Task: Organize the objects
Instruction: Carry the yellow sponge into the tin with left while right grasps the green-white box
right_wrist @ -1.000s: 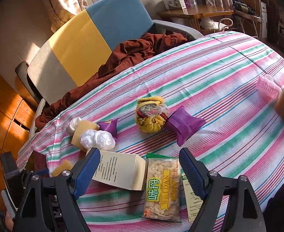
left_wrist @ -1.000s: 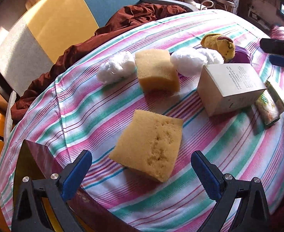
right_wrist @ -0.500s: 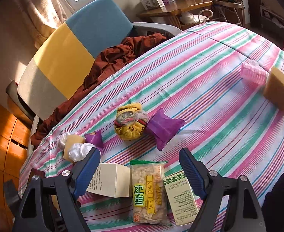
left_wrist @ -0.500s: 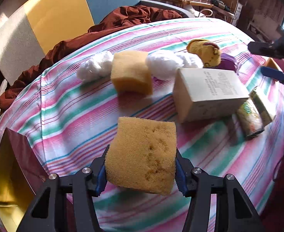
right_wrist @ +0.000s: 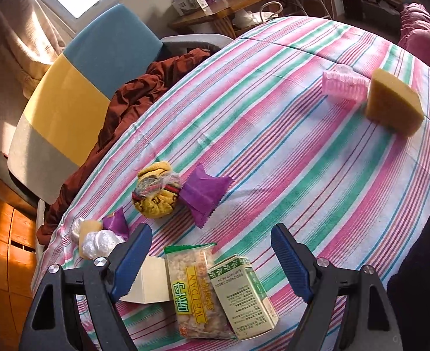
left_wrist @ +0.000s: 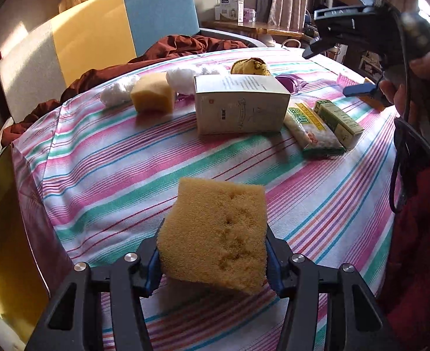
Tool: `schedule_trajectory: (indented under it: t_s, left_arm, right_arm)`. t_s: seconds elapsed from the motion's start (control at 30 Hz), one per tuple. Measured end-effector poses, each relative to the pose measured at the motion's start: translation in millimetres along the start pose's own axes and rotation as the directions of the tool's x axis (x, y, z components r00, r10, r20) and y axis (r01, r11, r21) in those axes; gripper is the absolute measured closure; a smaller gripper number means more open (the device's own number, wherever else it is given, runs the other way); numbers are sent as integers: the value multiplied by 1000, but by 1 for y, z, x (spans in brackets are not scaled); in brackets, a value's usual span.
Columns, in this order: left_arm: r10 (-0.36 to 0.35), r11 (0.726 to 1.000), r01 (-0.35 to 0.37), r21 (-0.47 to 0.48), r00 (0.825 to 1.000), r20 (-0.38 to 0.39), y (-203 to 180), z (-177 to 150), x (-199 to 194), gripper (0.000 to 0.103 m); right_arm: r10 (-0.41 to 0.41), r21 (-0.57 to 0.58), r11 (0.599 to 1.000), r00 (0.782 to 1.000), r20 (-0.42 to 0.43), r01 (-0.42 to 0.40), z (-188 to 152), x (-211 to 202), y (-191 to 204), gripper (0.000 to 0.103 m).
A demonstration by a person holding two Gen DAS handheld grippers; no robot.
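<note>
A: Sponge (left_wrist: pixel 217 234)?
B: Clamped in left gripper (left_wrist: pixel 213 259), lifted off the striped tablecloth (left_wrist: pixel 144 169); its underside and the blue pads mostly hidden.
A: Right gripper (right_wrist: pixel 212 263)?
B: Jaws apart, empty, above snack packet (right_wrist: pixel 197 289); white box (right_wrist: pixel 150 283) partly covered.

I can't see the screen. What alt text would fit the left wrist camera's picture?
The left tool grips a yellow sponge above a striped tablecloth. Farther back stand a white carton, a second sponge, white wads, a snack packet and a green box. At right, a hand holds the right tool.
</note>
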State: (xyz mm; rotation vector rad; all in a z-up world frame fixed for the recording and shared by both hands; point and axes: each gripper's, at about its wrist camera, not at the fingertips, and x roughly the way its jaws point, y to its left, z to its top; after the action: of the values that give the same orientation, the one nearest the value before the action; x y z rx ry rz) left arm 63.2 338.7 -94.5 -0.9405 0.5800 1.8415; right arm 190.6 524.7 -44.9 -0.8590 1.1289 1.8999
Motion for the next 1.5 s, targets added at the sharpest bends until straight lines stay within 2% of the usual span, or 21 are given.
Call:
schedule_trajectory:
  t_s: [0.23, 0.37, 0.5, 0.6, 0.73, 1.0, 1.1, 1.13, 1.17, 1.2, 1.5]
  left_arm:
    - [-27, 1000, 27, 3, 999, 17, 5, -2, 1, 46]
    - [-48, 999, 48, -3, 999, 26, 9, -3, 0, 45]
    - [-51, 999, 51, -7, 998, 28, 10, -4, 0, 44]
    - [-51, 999, 51, -4, 998, 27, 10, -4, 1, 44]
    - [-54, 999, 54, -3, 998, 14, 10, -3, 1, 44]
    - [-63, 998, 63, -12, 998, 23, 10, -5, 0, 44]
    - [-67, 998, 68, -19, 997, 23, 10, -4, 0, 44]
    - [-68, 997, 68, -19, 997, 23, 10, -4, 0, 44]
    - [-69, 997, 69, -19, 997, 23, 10, -5, 0, 44]
    - [-68, 997, 69, -20, 997, 23, 10, -4, 0, 44]
    - [-59, 998, 60, -37, 998, 34, 11, -7, -3, 47]
  right_arm:
    - [-109, -56, 993, 991, -77, 105, -7, 20, 7, 31]
    - [-137, -69, 989, 986, -90, 131, -10, 25, 7, 37]
    - [-142, -84, 987, 985, -101, 134, -12, 26, 9, 43]
    - [-96, -79, 993, 985, -143, 85, -16, 27, 11, 43]
    - [-133, -137, 984, 978, -159, 112, -17, 21, 17, 43]
    - [-238, -307, 938, 945, -226, 163, -17, 19, 26, 43]
    - [-266, -358, 919, 928, -259, 163, -25, 30, 29, 54]
    - [-268, -356, 921, 922, -280, 160, -26, 35, 28, 57]
    - [-261, -351, 924, 922, -287, 152, -25, 37, 28, 69]
    - [-251, -345, 927, 925, -286, 145, -23, 37, 28, 72]
    - [-194, -310, 946, 936, -295, 99, -19, 37, 27, 73]
